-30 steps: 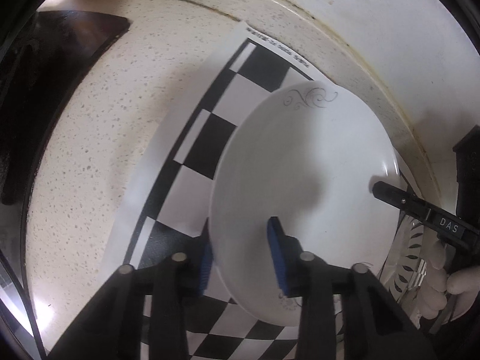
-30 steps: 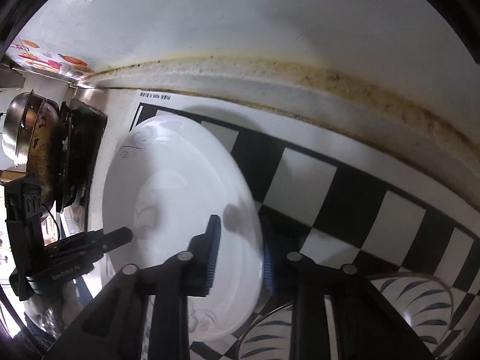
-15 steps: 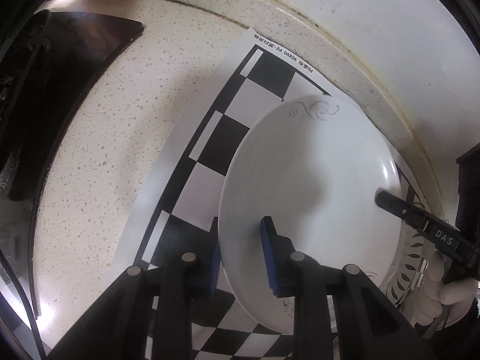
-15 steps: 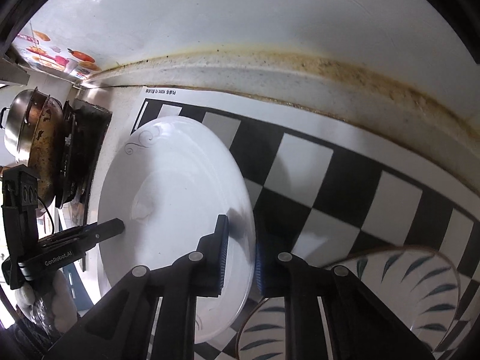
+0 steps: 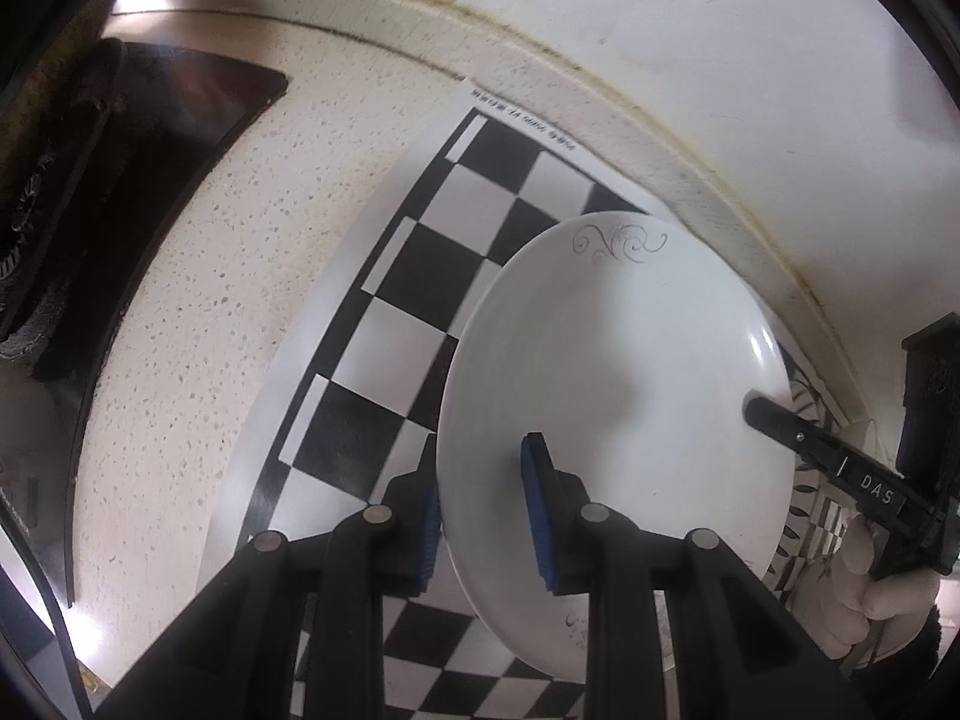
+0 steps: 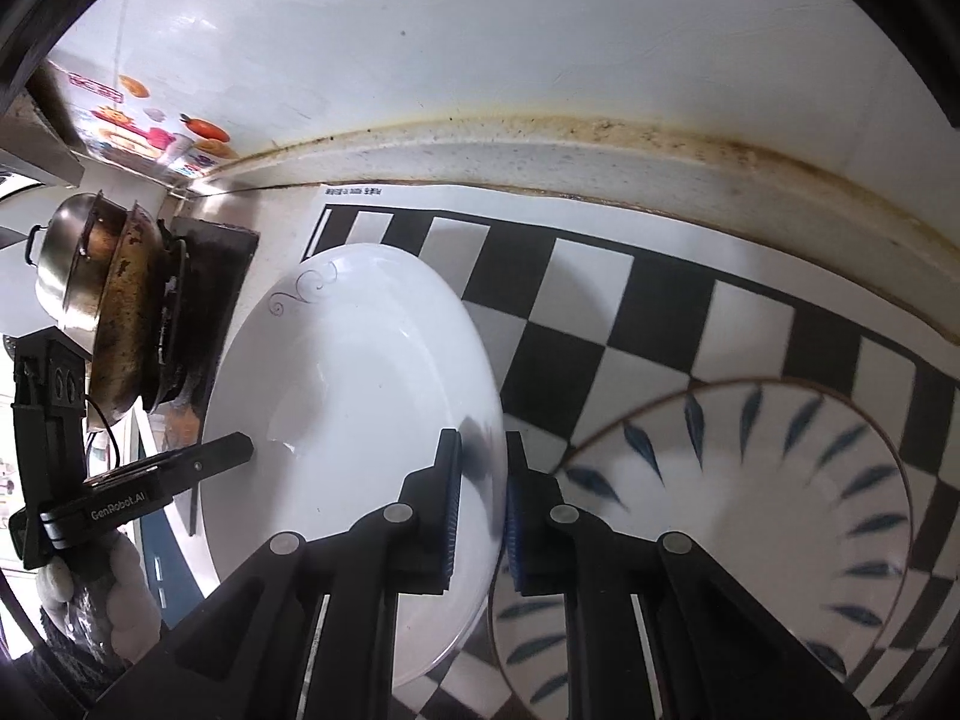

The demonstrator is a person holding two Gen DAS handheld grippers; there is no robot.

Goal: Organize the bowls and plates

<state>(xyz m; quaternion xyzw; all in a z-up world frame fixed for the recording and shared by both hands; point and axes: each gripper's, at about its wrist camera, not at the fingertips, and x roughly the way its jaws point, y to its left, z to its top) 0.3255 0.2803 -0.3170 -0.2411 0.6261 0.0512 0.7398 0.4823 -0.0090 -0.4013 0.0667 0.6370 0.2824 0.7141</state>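
Left wrist view: dark stove top [image 5: 150, 180] at the desk's left edge. Speckled cream desk [image 5: 240, 252] carries a black-and-white checkered mat [image 5: 420, 300], its far edge against the backsplash; a line of small print runs along that edge, too blurred to read. Wall strip top left shows part of a word, "opgrade".

White plate [image 5: 612, 396] with a grey scroll mark near its far rim, empty, held tilted over the mat by both grippers. Left gripper [image 5: 480, 504]: blue-padded jaws pinching the plate's near-left rim, one pad over the plate's face, the other behind the rim. Right gripper [image 5: 804, 438] comes in from the right, arm labelled "DAS", held by a white-gloved hand [image 5: 864, 594].

Right wrist view: steel pots [image 6: 90, 300] stacked on the stove at far left. Left gripper [image 6: 180, 468] arm reads "GenRobot.AI". White plate [image 6: 348, 420], empty. Right gripper [image 6: 483, 504]: jaws pinching the plate's right rim. Just beside, on the mat toward its right edge, a blue-leaf patterned plate [image 6: 750, 510], empty; the white plate's rim overlaps its left side, contact unclear.
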